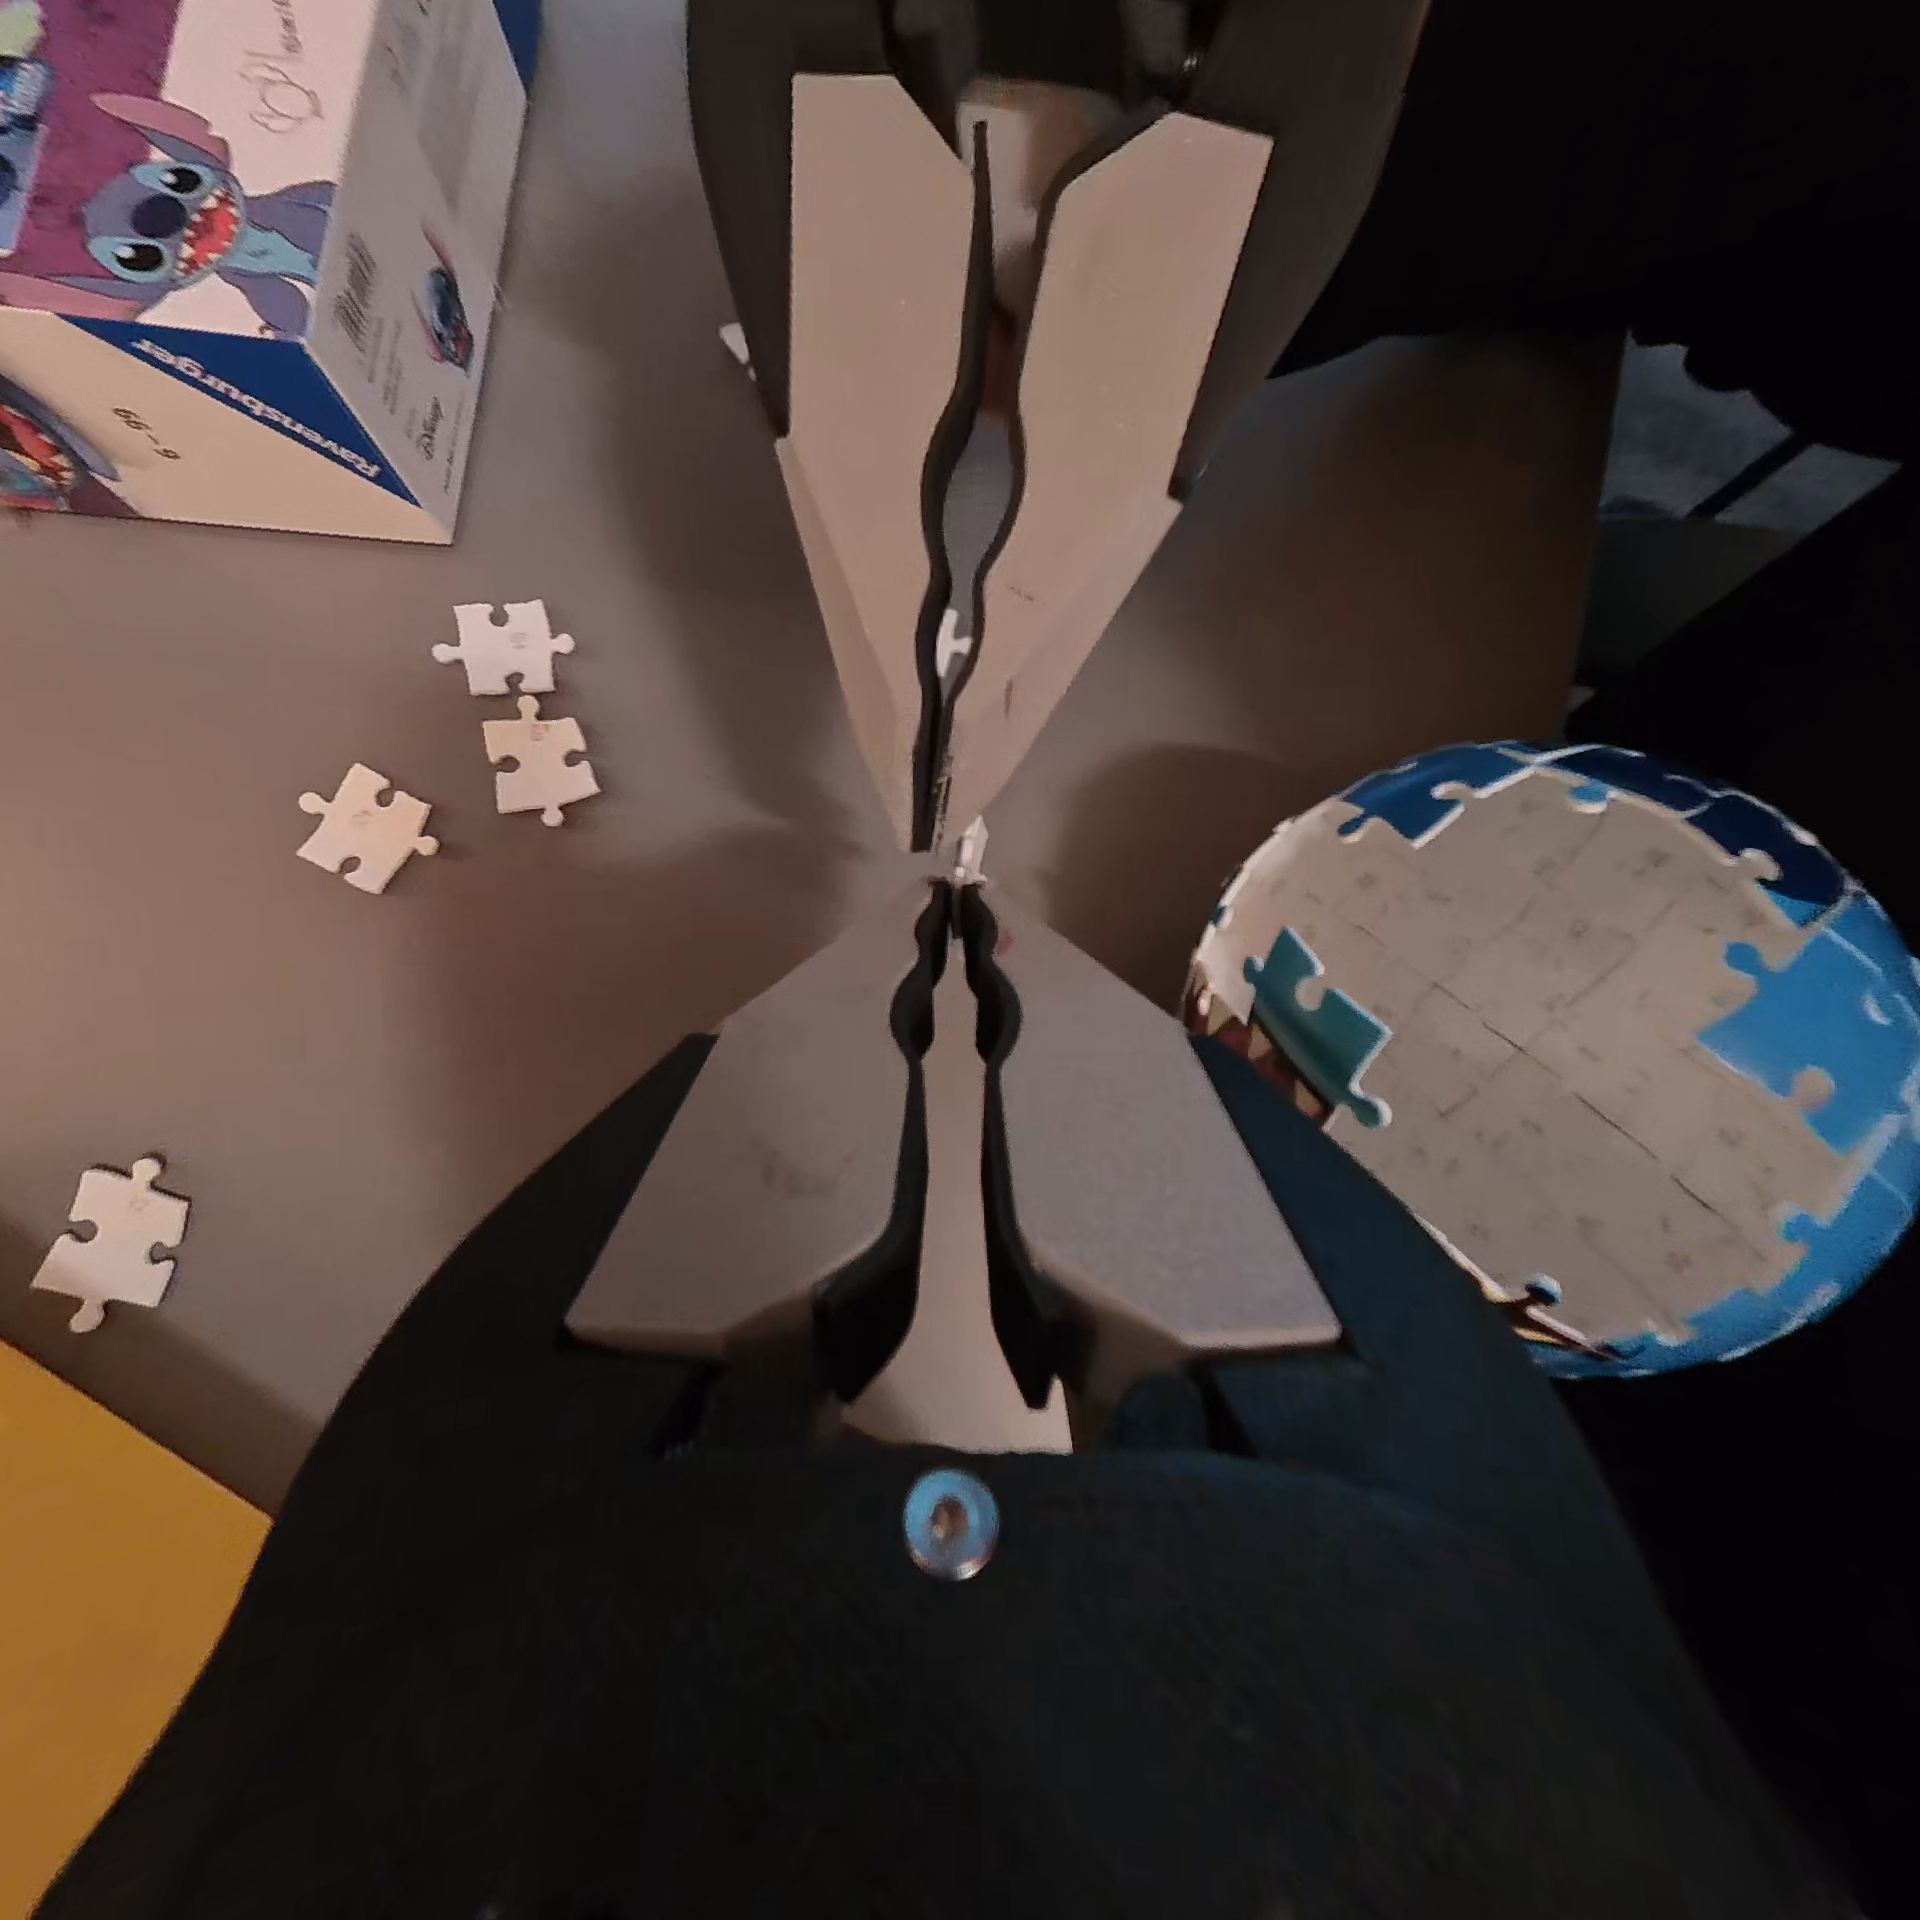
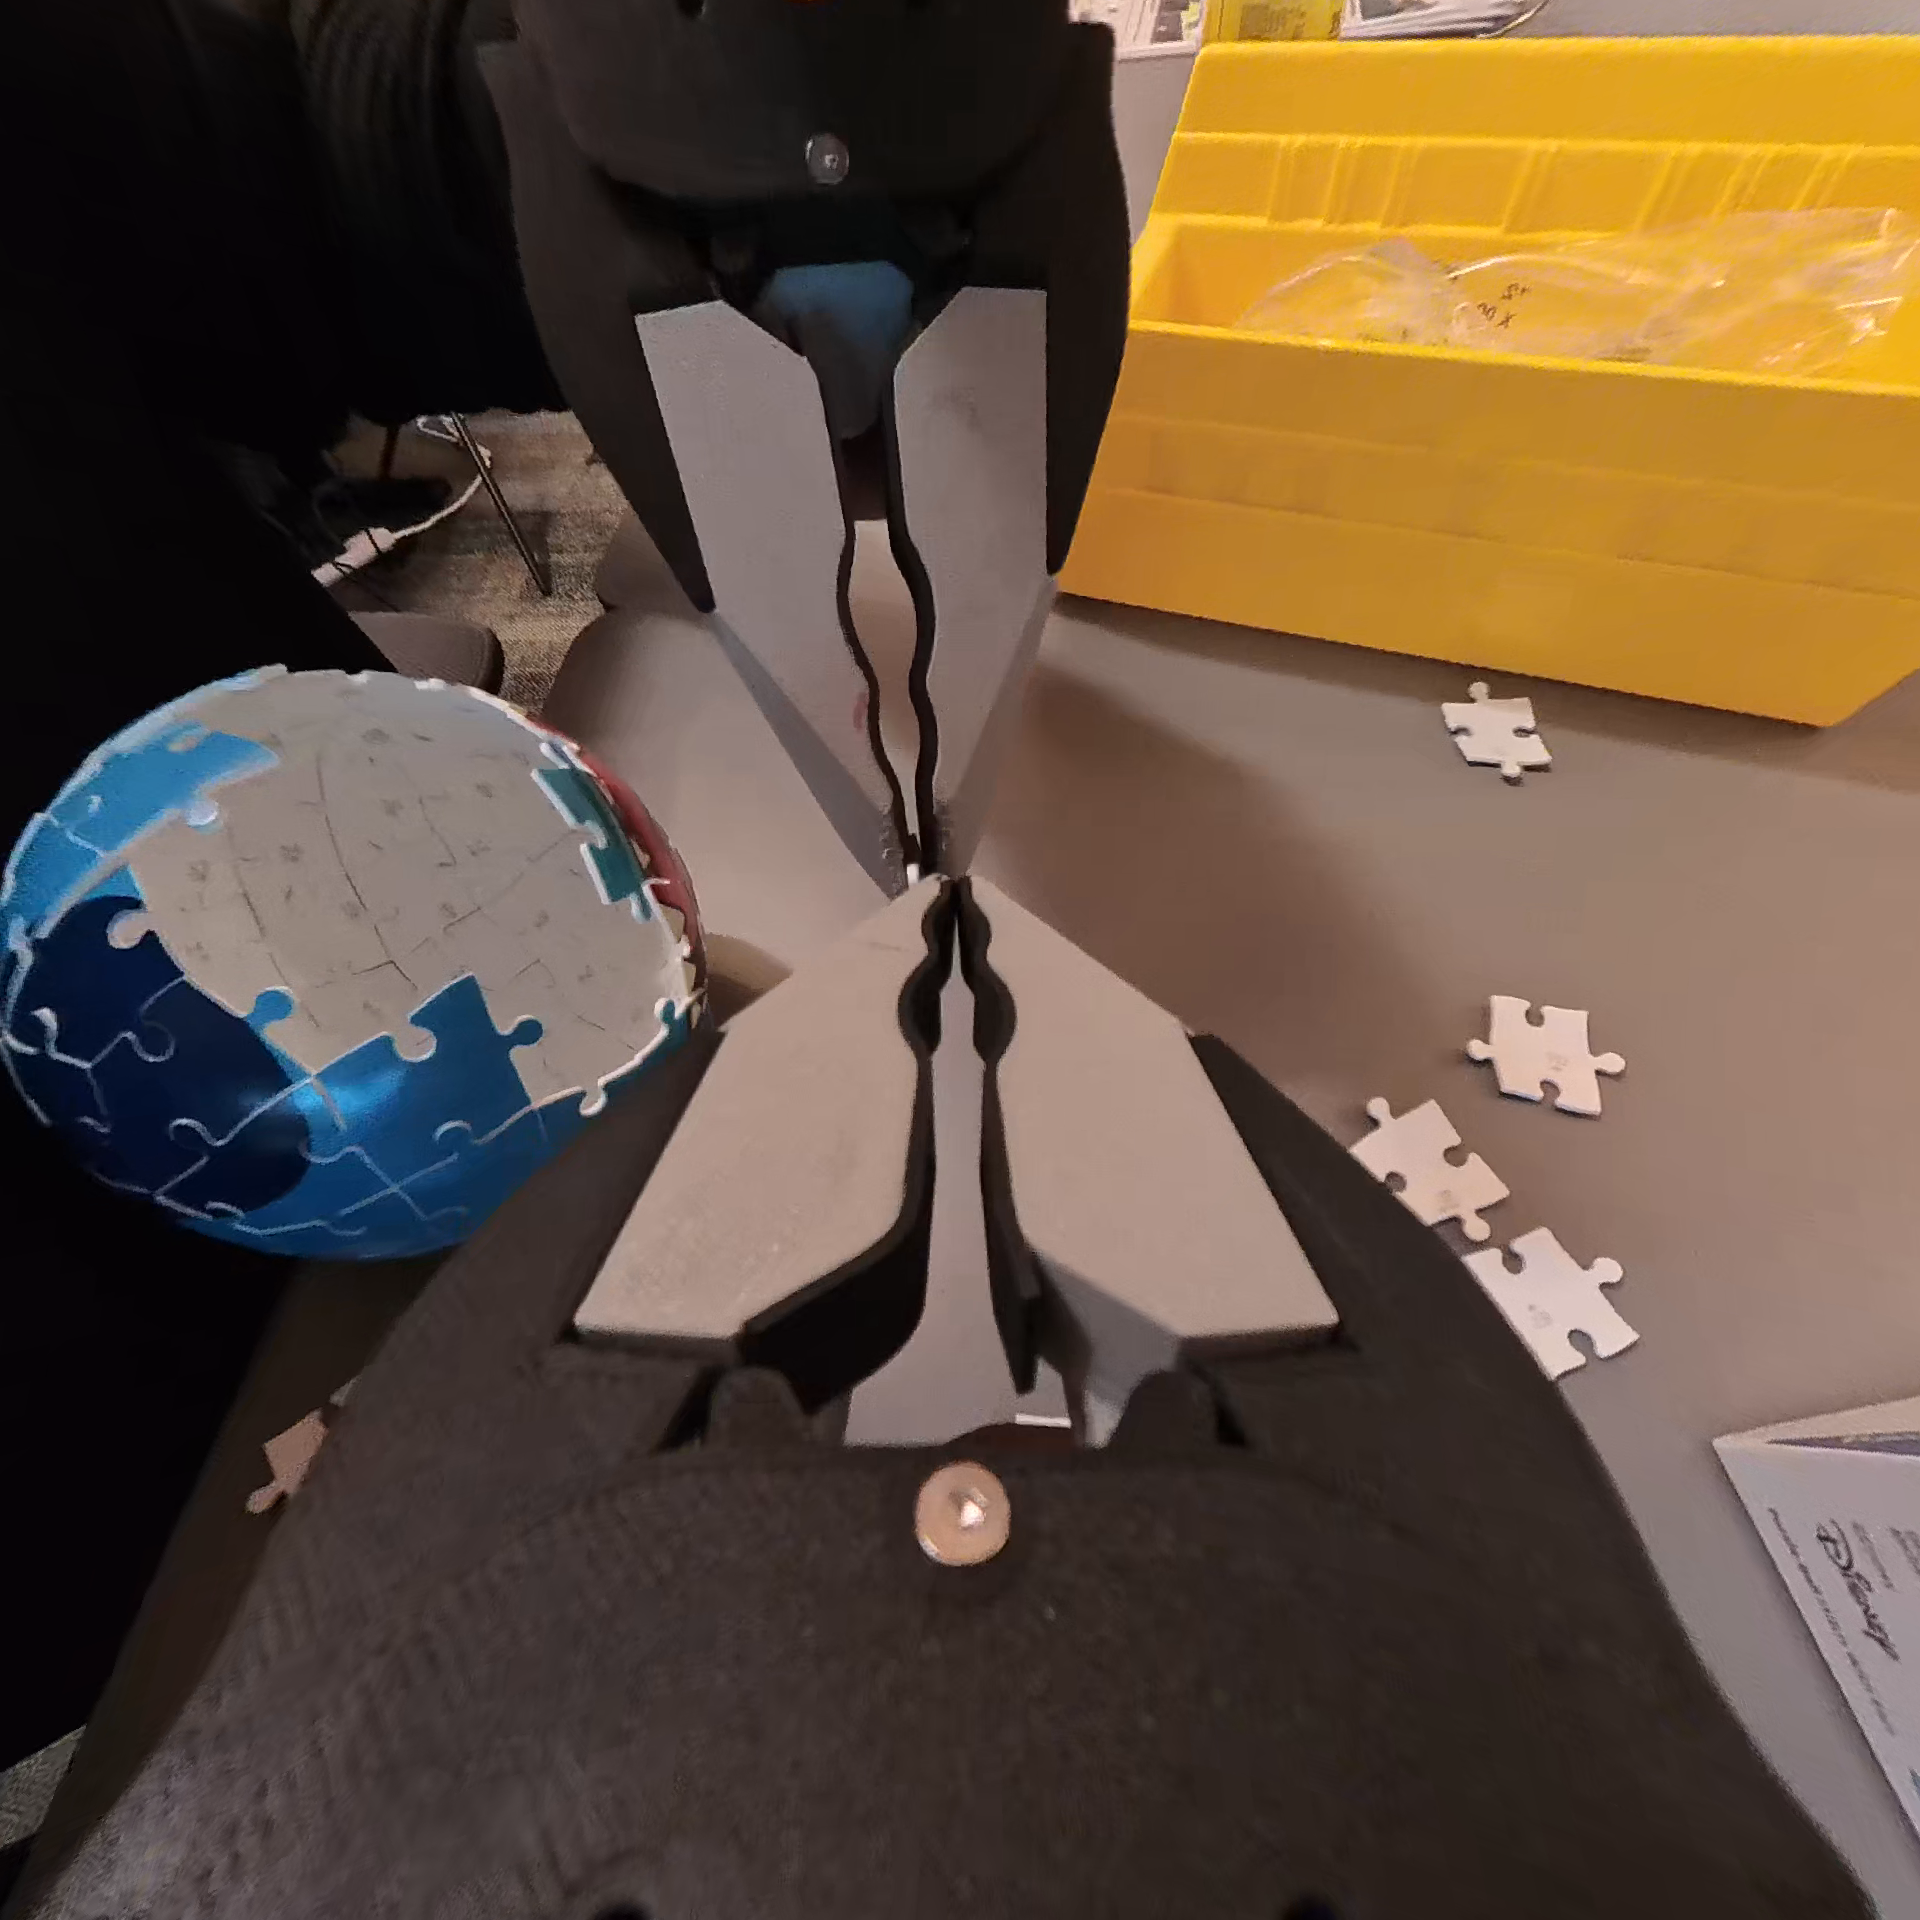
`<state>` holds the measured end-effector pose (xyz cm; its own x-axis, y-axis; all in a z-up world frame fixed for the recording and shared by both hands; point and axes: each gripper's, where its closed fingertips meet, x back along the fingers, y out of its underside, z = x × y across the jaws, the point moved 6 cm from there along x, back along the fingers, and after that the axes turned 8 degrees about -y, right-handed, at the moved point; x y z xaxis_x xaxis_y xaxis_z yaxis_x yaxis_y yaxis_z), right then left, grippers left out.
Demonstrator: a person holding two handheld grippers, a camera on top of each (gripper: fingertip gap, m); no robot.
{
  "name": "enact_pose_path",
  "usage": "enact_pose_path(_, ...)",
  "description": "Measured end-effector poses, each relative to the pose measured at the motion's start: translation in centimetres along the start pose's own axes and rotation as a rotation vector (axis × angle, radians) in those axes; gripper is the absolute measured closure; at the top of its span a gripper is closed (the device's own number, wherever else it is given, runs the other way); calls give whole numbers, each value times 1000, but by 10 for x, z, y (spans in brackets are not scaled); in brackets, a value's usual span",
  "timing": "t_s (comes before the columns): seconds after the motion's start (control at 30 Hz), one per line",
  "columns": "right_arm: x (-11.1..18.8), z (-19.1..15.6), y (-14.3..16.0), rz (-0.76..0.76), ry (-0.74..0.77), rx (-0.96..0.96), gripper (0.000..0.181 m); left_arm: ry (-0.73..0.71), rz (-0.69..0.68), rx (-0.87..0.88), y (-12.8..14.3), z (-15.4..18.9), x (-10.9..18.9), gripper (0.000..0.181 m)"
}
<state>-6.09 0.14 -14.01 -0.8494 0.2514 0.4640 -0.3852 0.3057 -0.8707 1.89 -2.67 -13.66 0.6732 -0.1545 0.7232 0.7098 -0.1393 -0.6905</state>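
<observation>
My left gripper (image 1: 951, 885) is shut on a small white puzzle piece (image 1: 972, 850), which stands edge-on out of its tips. My right gripper (image 2: 951, 885) is shut and meets the left one tip to tip above the grey table (image 1: 312, 1039). The piece lies against the outside of the right gripper's fingertip, not between its pads. In the right wrist view only a white sliver of the piece (image 2: 912, 871) shows, at the left gripper's tips (image 2: 920, 831). A partly built blue and white puzzle ball (image 1: 1558, 1039) sits close beside both grippers and also shows in the right wrist view (image 2: 343, 935).
Several loose white puzzle pieces lie face down on the table (image 1: 504, 649) (image 1: 364, 828) (image 2: 1548, 1055) (image 2: 1496, 732). A puzzle box with a blue cartoon creature (image 1: 260, 260) stands at the far left. A yellow bin holding clear bags (image 2: 1507, 468) stands behind. A white leaflet (image 2: 1829, 1590) lies near the edge.
</observation>
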Motion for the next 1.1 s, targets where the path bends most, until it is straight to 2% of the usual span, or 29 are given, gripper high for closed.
enact_pose_path(0.3,-2,-3,10,17,-86,-75,181,50,9,32,4,4,2,181)
enact_pose_path(0.6,-4,-5,12,10,-81,-73,181,81,-7,34,4,9,-2,181)
enact_pose_path(0.73,3,-4,7,55,-100,-91,181,58,-26,35,7,4,-4,181)
enact_pose_path(0.87,-1,-4,9,26,-82,-83,172,58,-28,33,6,4,-4,181)
enact_pose_path(0.97,-7,-8,10,-6,-83,-56,181,42,-39,14,5,5,-5,181)
enact_pose_path(1.1,-7,-9,11,-25,-63,-26,181,45,-48,7,6,6,-6,181)
